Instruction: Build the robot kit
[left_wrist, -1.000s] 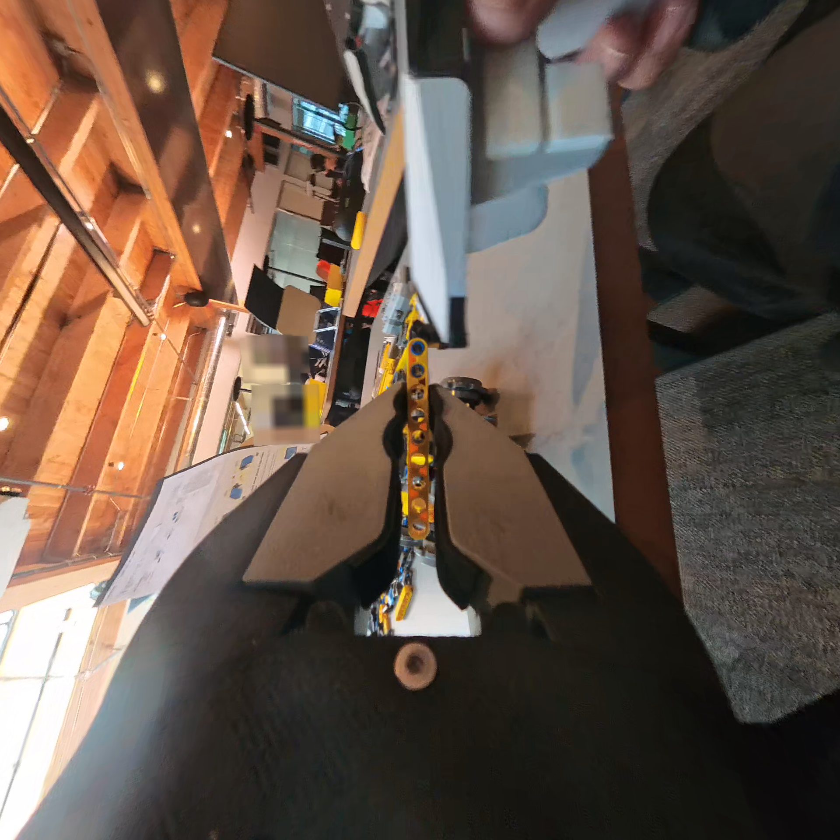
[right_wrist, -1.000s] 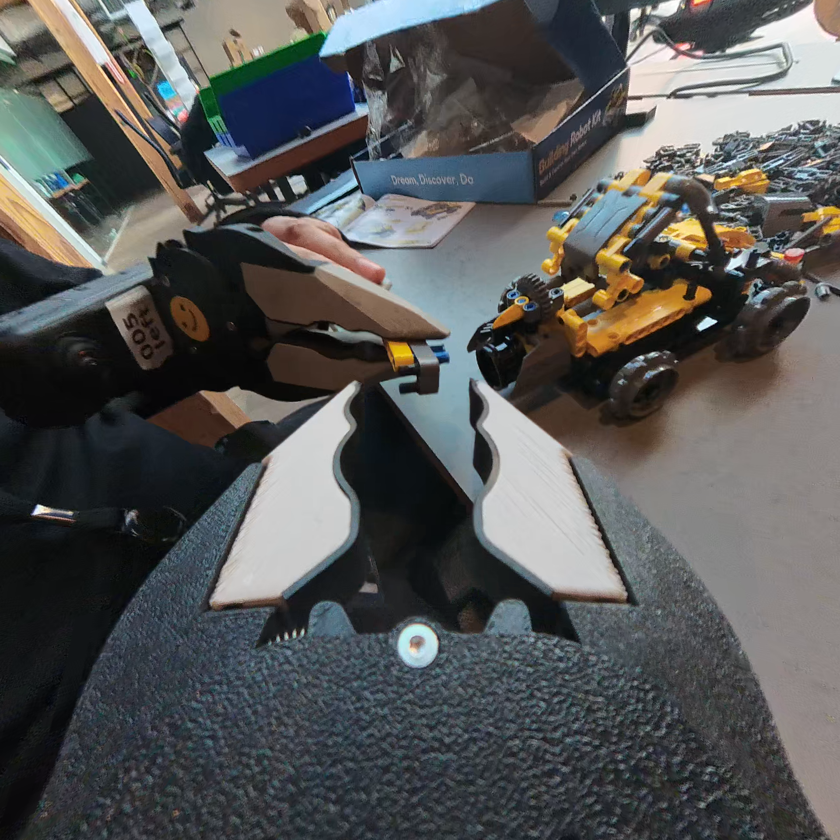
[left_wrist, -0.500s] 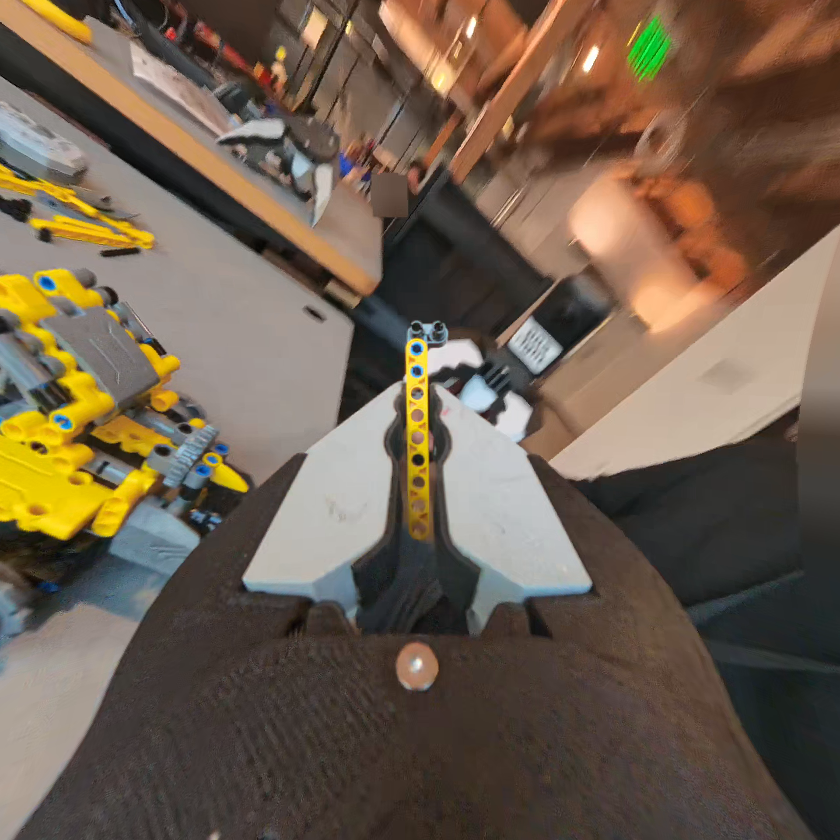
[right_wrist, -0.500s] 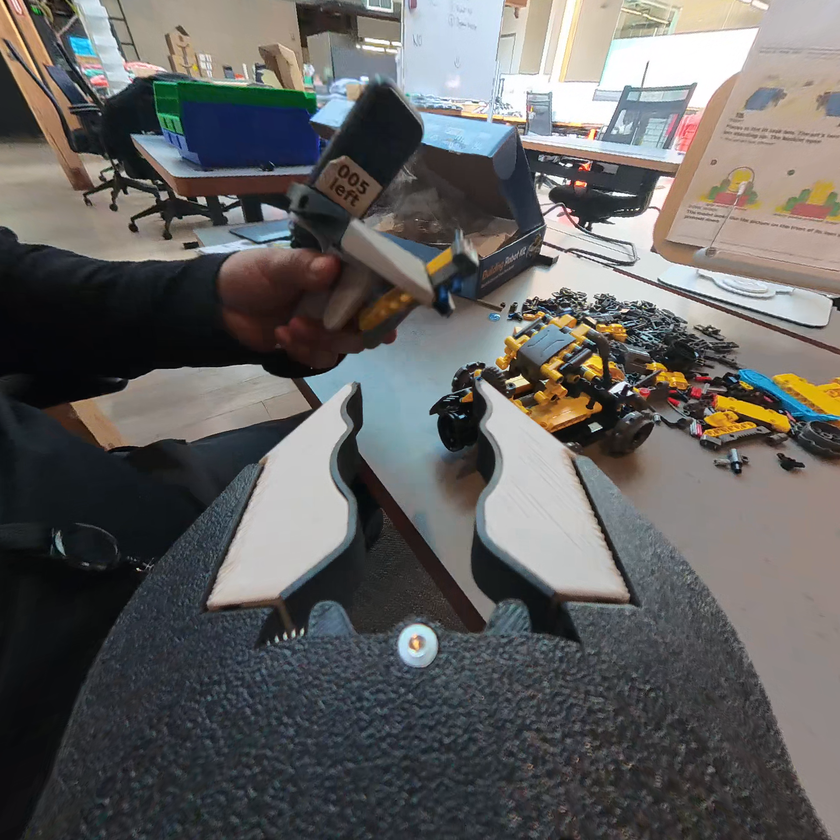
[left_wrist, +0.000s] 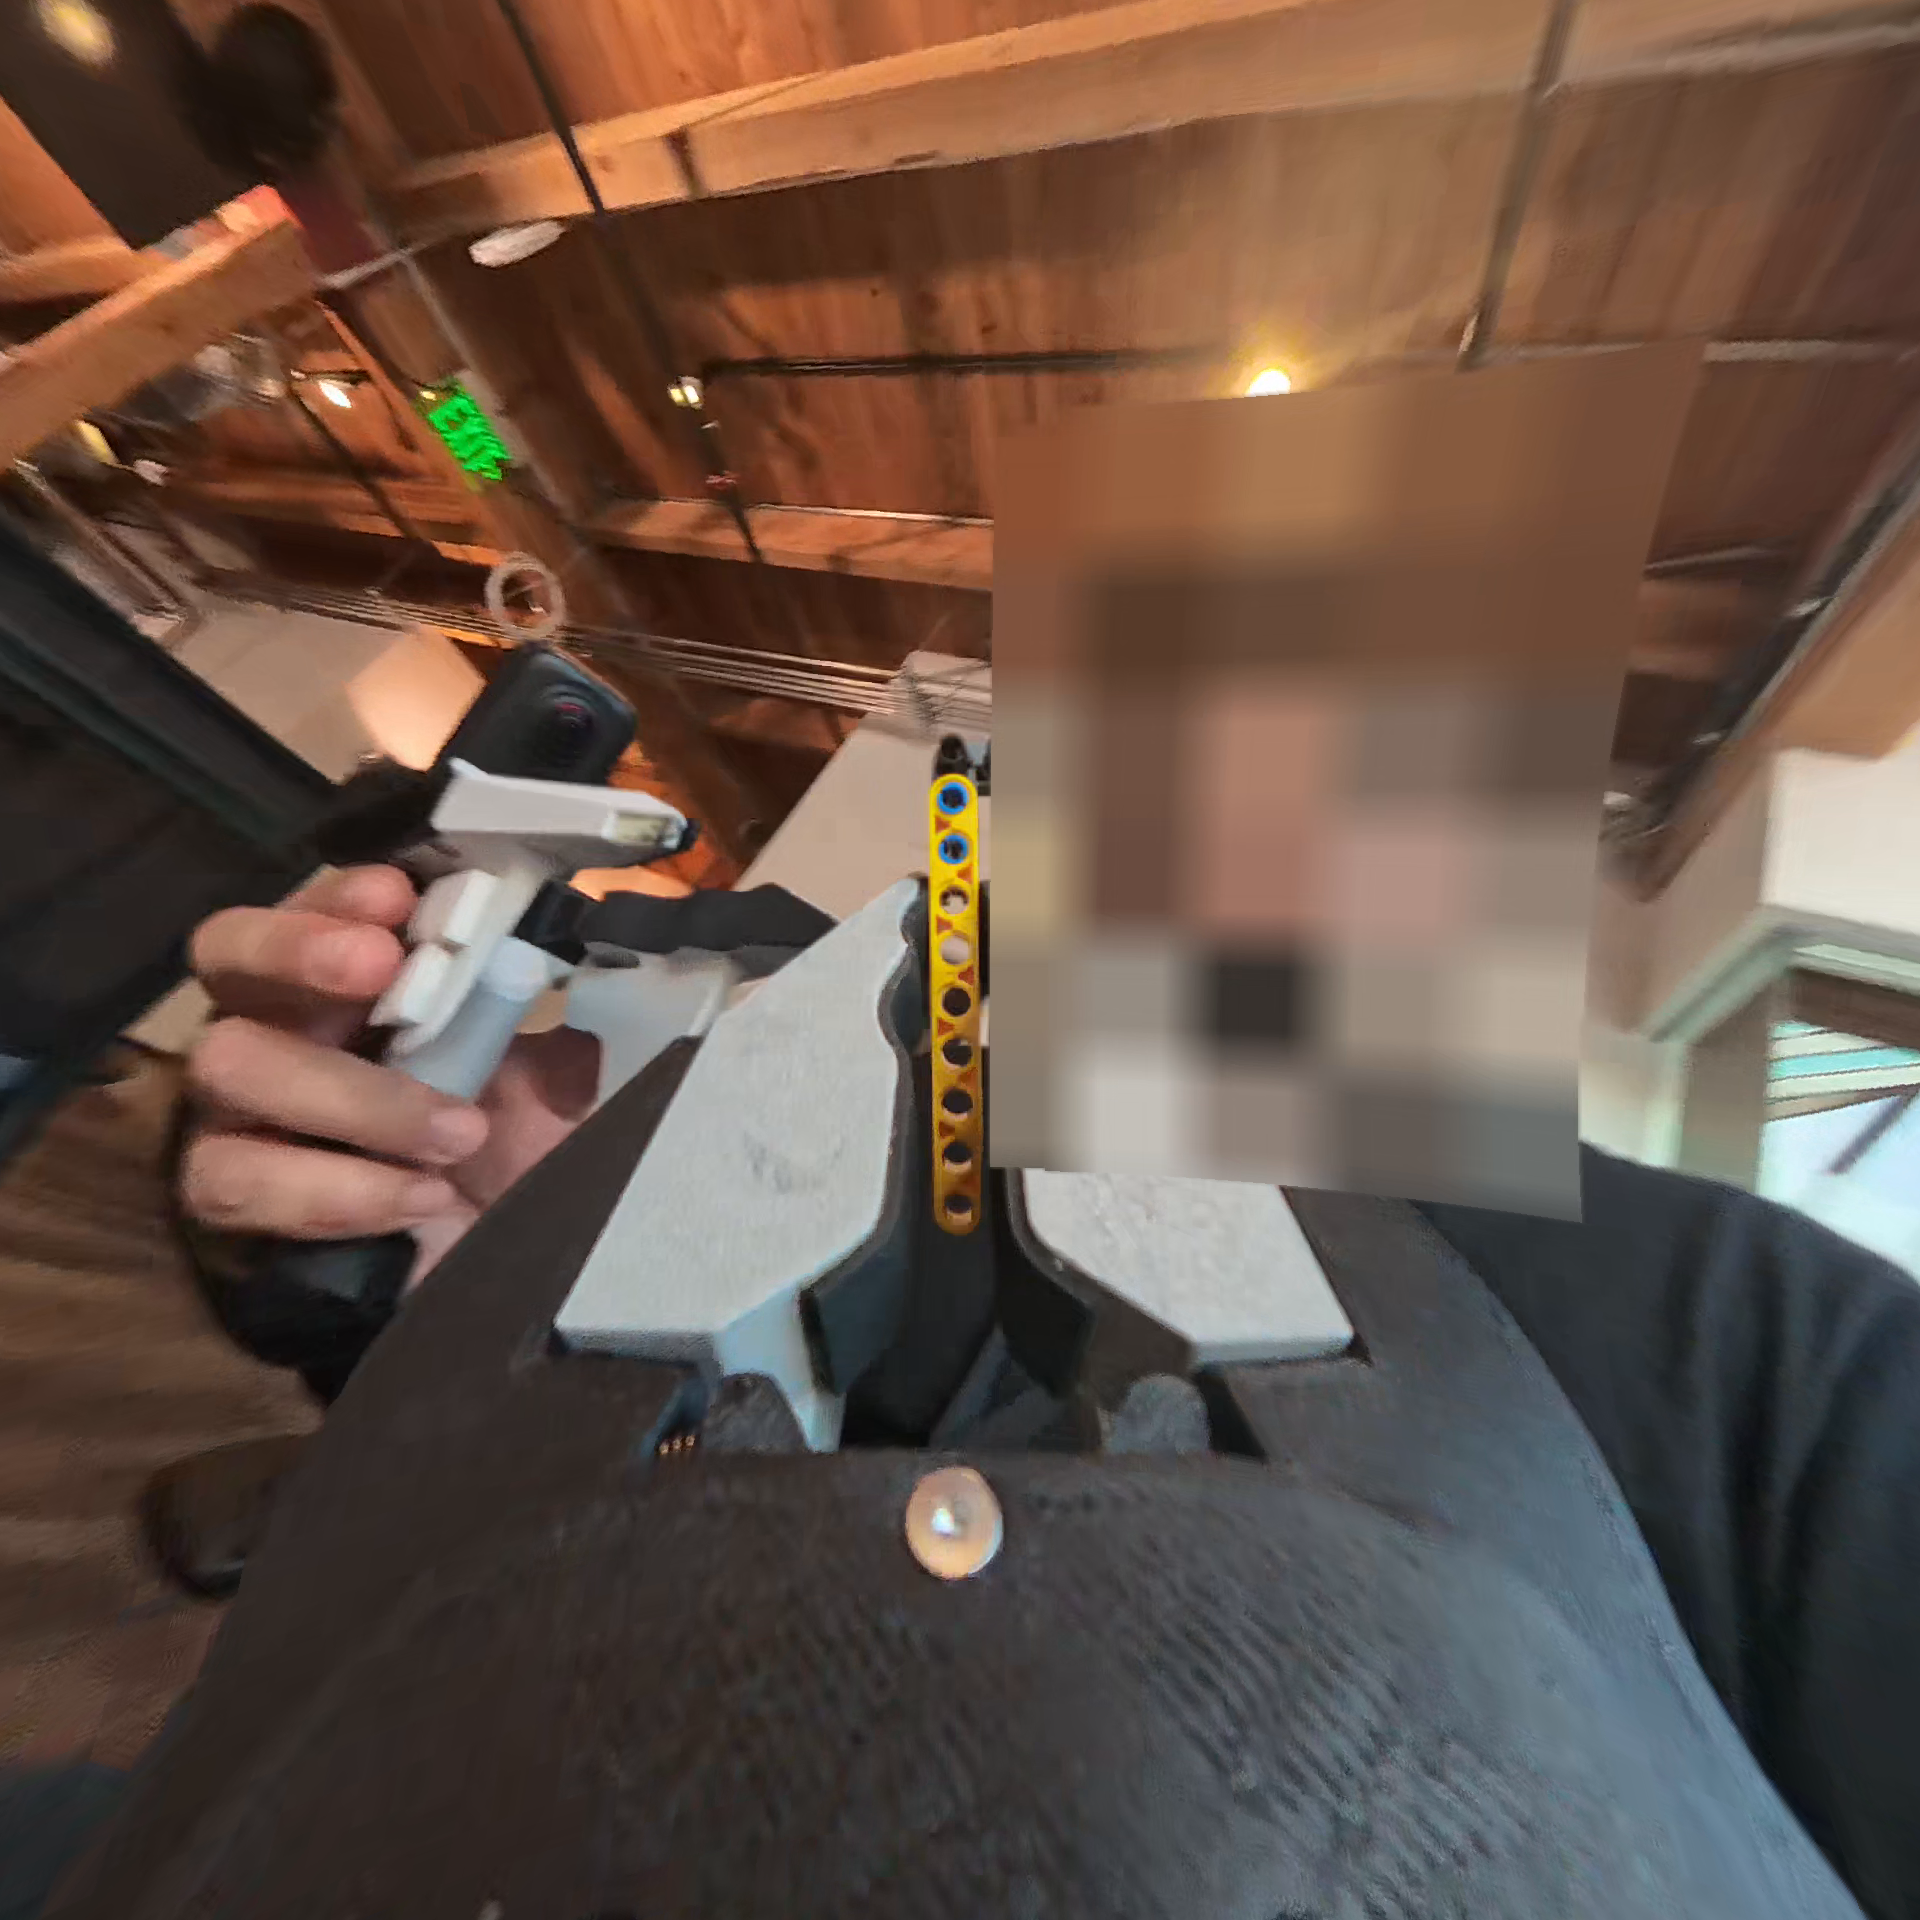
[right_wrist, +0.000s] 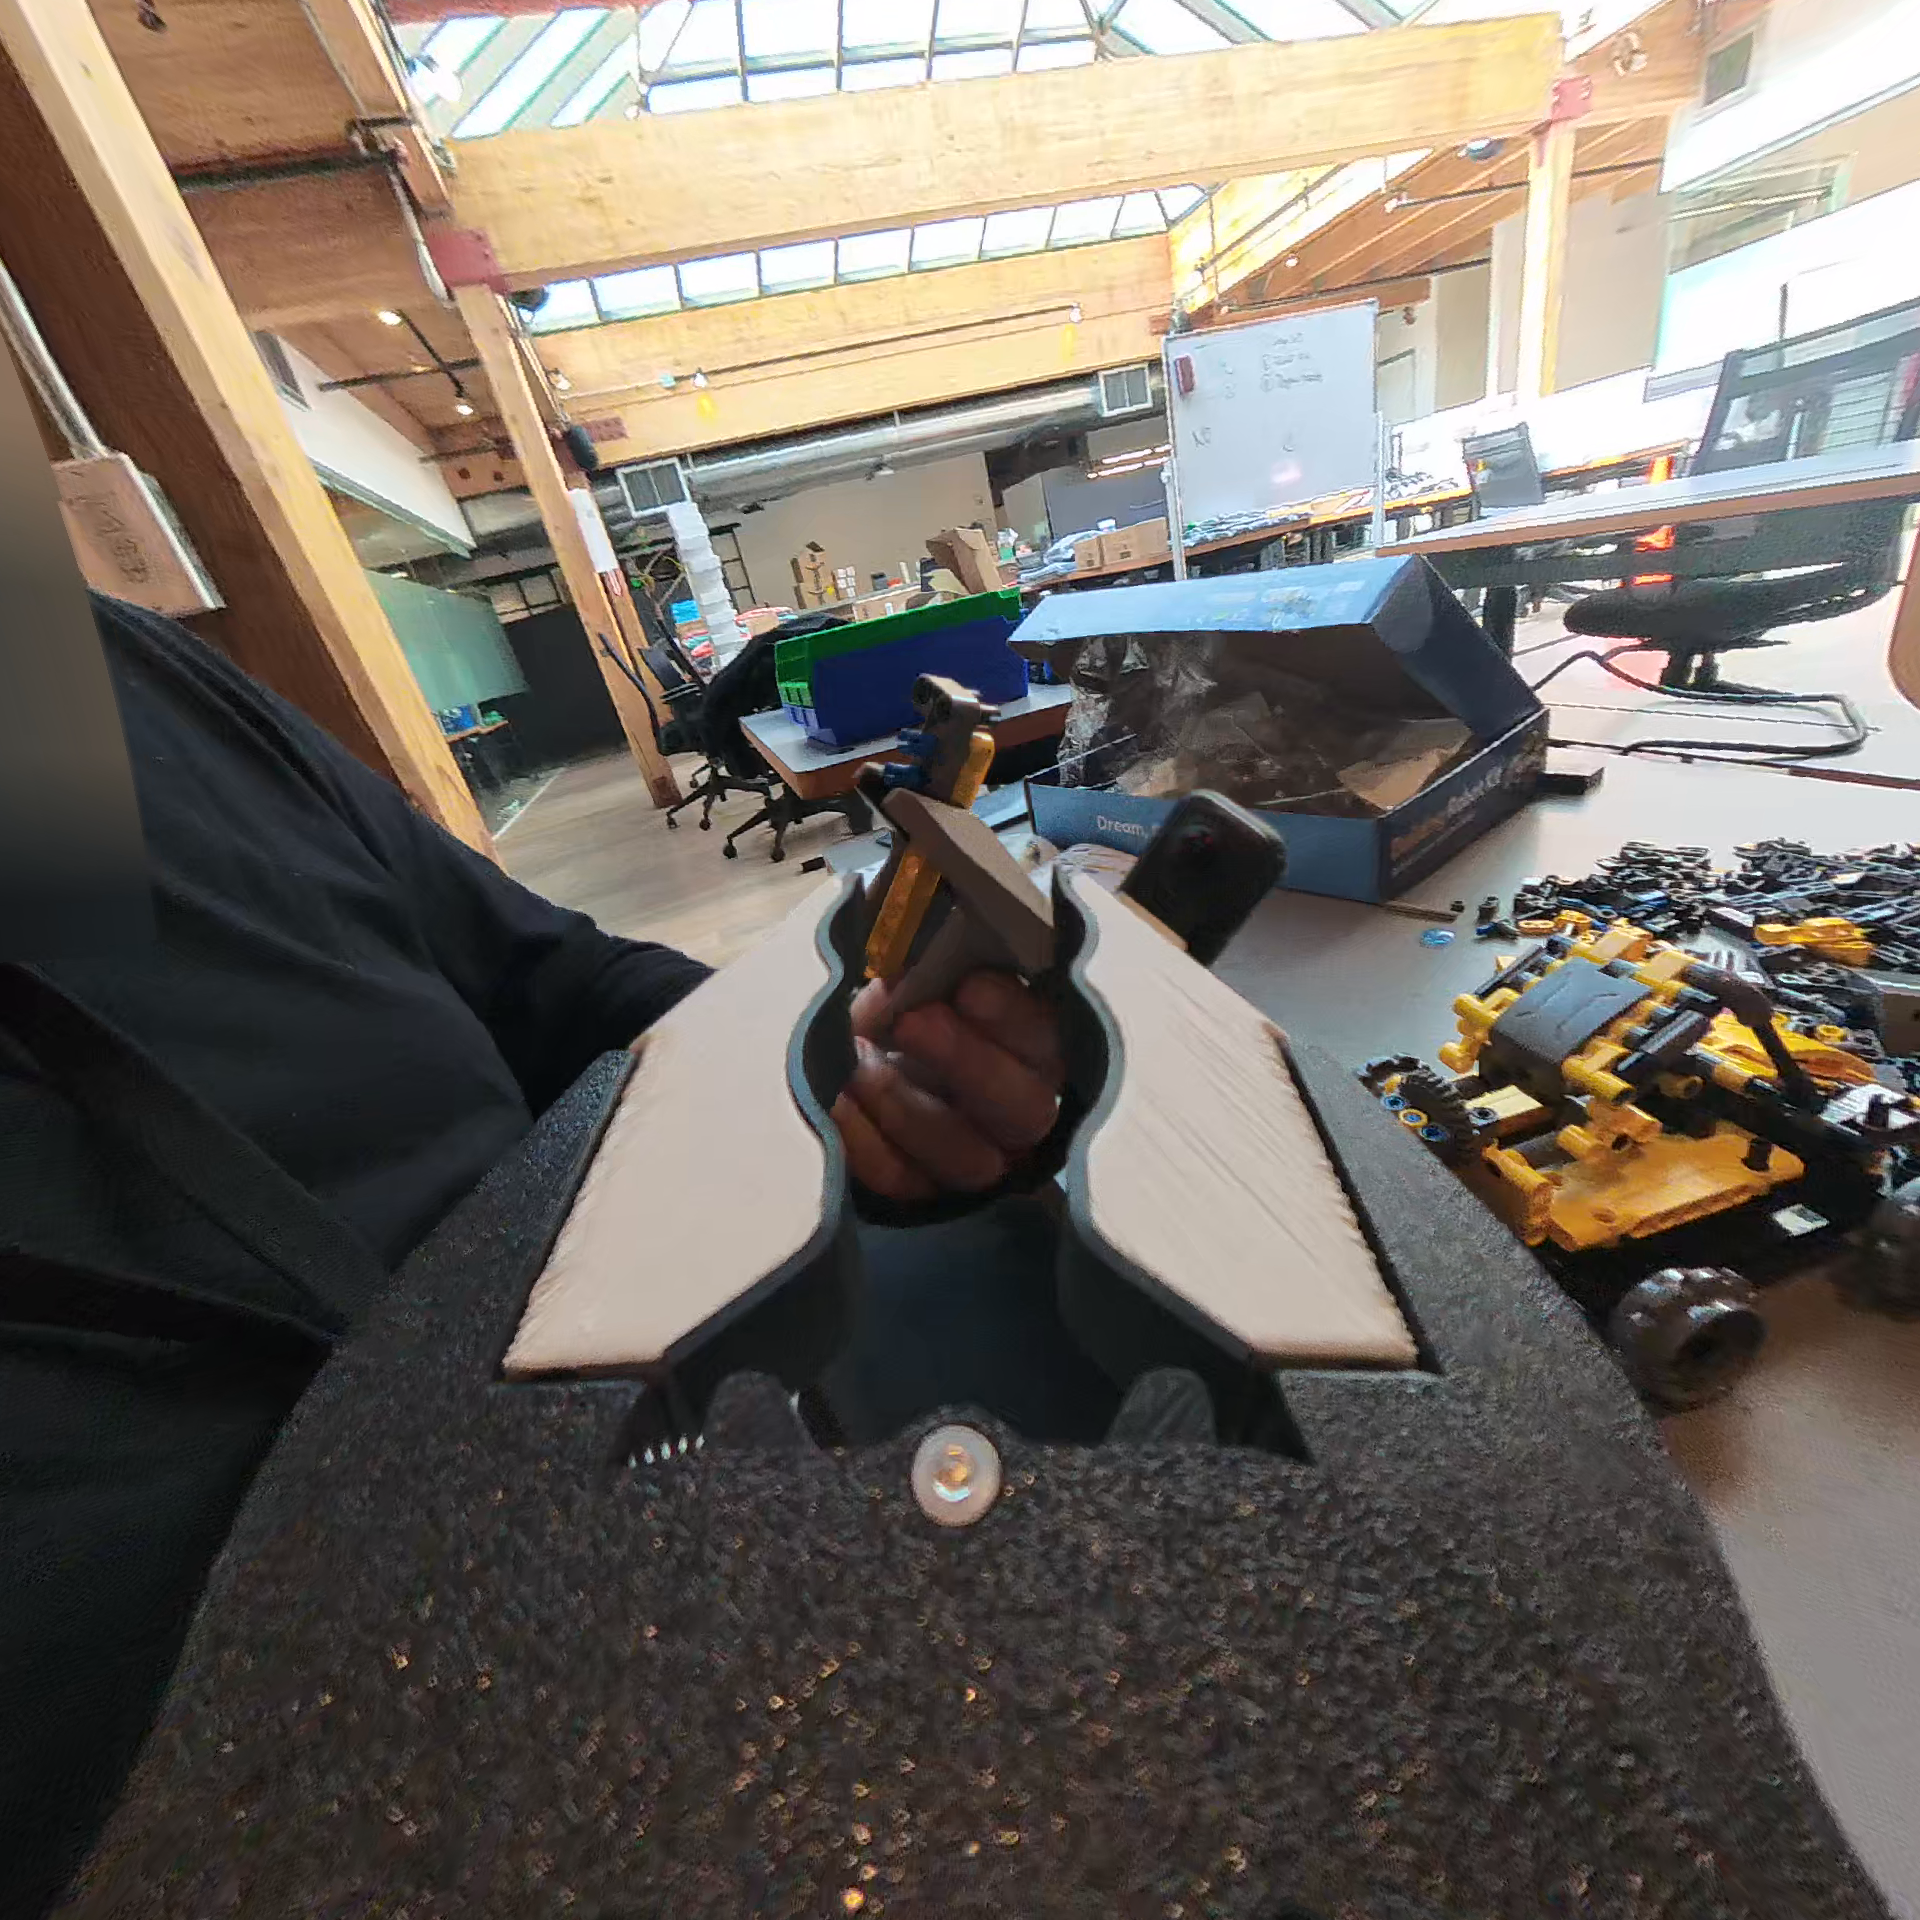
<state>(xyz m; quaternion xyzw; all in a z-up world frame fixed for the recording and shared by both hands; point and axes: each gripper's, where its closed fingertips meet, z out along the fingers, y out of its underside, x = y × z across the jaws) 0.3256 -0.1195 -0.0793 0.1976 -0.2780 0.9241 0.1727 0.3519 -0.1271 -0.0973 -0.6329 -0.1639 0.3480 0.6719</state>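
My left gripper (left_wrist: 956, 914) is shut on a yellow beam with holes (left_wrist: 955, 1039) and points up toward the wooden ceiling. The beam stands upright, with two blue pins and a dark grey connector (left_wrist: 961, 750) at its tip. In the right wrist view the same beam (right_wrist: 902, 894) shows in the left gripper (right_wrist: 940, 831), held by a hand (right_wrist: 945, 1091). My right gripper (right_wrist: 961, 914) is open and empty, just in front of that hand, framing it between its fingers. It also shows at the left of the left wrist view (left_wrist: 540, 831), held by a hand.
A yellow and black toy car (right_wrist: 1621, 1101) stands on the grey table (right_wrist: 1818, 1507) at the right. Behind it lie a pile of loose black and yellow parts (right_wrist: 1714, 883) and an open blue box (right_wrist: 1299, 727). A person in a black top (right_wrist: 260, 1039) is at the left. Only a small space, under 4 cm, lies between the two pairs of fingers.
The left gripper has swung up from the table with the beam and now points at the ceiling. The right gripper has turned toward it and stays open.
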